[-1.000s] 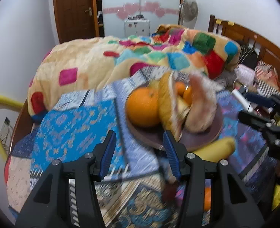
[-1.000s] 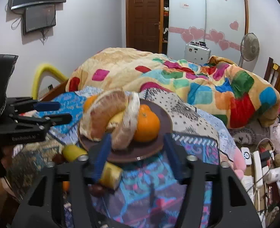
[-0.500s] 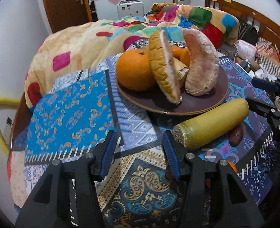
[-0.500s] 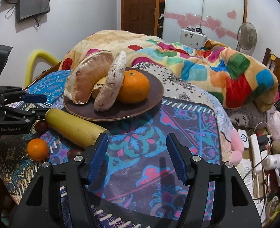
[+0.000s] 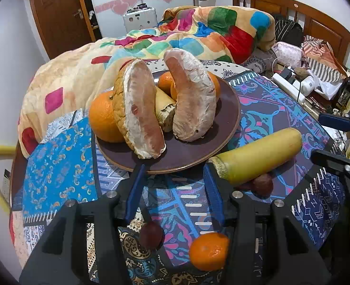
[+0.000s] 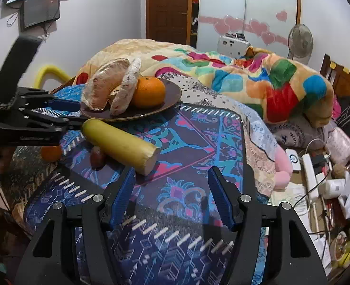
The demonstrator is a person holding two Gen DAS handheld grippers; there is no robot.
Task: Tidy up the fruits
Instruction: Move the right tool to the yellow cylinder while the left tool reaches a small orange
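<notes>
Behind wide-jawed left gripper, plate hides oranges; right gripper wide too

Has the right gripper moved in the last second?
Yes. The right gripper has backed away from the brown plate, which earlier sat between its fingers.

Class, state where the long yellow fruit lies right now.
In the left wrist view, the long yellow fruit lies on the patterned cloth, right of the brown plate, over a small dark fruit.

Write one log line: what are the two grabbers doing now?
left gripper: open, empty, near plate | right gripper: open, empty | yellow fruit, small orange: on cloth, off plate
</notes>
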